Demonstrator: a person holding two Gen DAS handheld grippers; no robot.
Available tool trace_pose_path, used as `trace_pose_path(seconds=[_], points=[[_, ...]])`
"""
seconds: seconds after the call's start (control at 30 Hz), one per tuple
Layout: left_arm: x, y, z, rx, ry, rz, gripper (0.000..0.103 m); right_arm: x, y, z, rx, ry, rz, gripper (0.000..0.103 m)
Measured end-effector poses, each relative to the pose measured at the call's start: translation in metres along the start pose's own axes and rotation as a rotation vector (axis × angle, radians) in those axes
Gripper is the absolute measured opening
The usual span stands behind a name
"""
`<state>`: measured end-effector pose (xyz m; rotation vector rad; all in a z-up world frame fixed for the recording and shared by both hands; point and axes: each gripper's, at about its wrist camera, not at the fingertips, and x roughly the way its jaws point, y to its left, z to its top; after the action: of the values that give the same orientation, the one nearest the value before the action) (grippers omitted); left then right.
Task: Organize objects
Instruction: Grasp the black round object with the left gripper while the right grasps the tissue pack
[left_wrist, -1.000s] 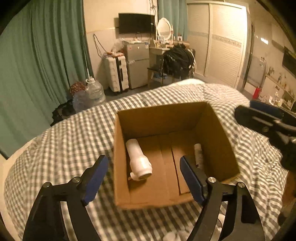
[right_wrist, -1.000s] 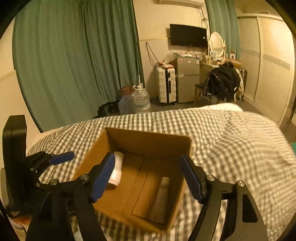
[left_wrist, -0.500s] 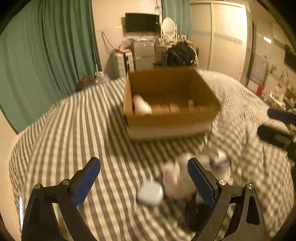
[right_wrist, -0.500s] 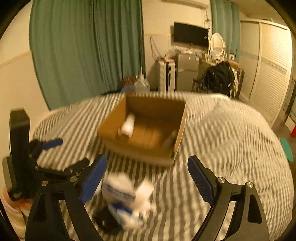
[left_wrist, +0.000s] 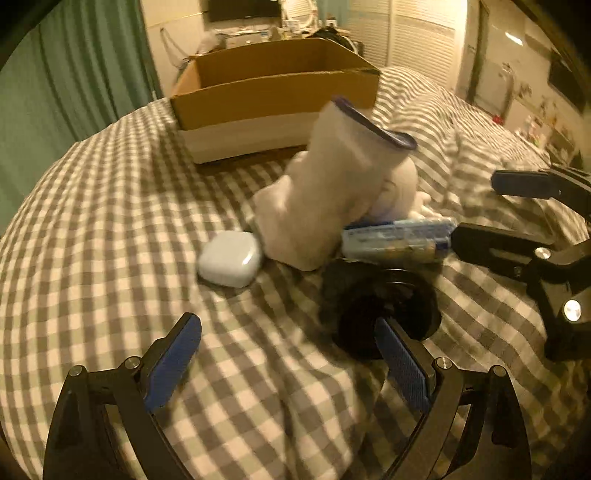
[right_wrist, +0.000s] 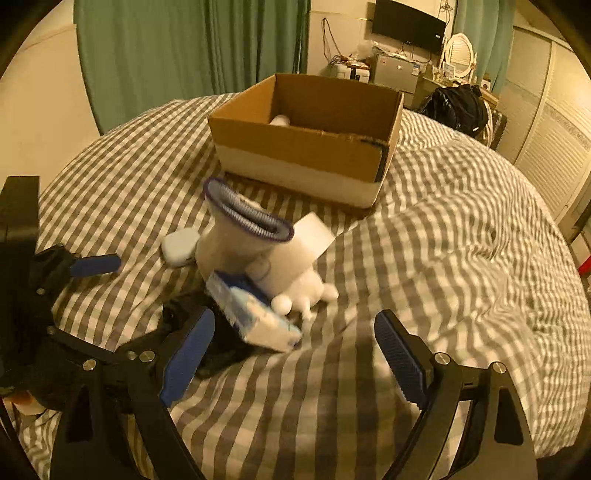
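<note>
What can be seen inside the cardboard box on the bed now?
In the right wrist view, only the top of one white cylindrical object shows inside the cardboard box, near its left wall. The front wall covers the box floor, so anything else there stays hidden.

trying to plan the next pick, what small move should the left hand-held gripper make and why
Probably ease the left hand-held gripper forward toward the white case. Its jaws are open and empty, and the case lies apart at the pile's edge on the checked blanket, while the sock leans on other items.
</note>
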<state>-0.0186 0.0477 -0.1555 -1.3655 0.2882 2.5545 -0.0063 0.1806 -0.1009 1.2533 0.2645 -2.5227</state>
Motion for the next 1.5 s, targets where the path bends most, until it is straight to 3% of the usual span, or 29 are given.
trace_pose_path(seconds=[0.23,0.33,0.37,0.4,0.53,0.8,1.0,1.5], points=[[0.025,-0.009,0.008,0.003,0.047,0.005,0.076,0.007,0.003,-0.006,-0.007,0.016,0.017,0.074],[0.023,-0.006,0.01,-0.02,0.028,-0.047,0.04,0.011,0.004,-0.006,-0.01,0.029,0.02,0.069],[0.024,-0.007,0.01,-0.021,0.028,-0.043,0.023,0.013,0.005,-0.006,-0.01,0.033,0.022,0.067],[0.026,-0.007,0.01,-0.023,0.034,-0.035,0.021,0.014,0.005,-0.006,-0.01,0.037,0.026,0.065],[0.018,0.009,0.002,-0.096,0.037,-0.02,0.013,0.02,0.009,-0.005,-0.012,0.049,0.057,0.061],[-0.01,0.036,-0.002,-0.178,-0.013,0.048,0.013,0.033,0.025,-0.003,-0.045,0.082,0.119,0.046],[-0.014,0.045,-0.005,-0.189,-0.007,0.056,0.013,0.035,0.04,-0.006,-0.1,0.082,0.087,0.038],[-0.067,0.042,-0.015,-0.219,-0.054,0.085,0.013,-0.017,0.043,-0.002,-0.093,-0.039,0.081,0.032]])
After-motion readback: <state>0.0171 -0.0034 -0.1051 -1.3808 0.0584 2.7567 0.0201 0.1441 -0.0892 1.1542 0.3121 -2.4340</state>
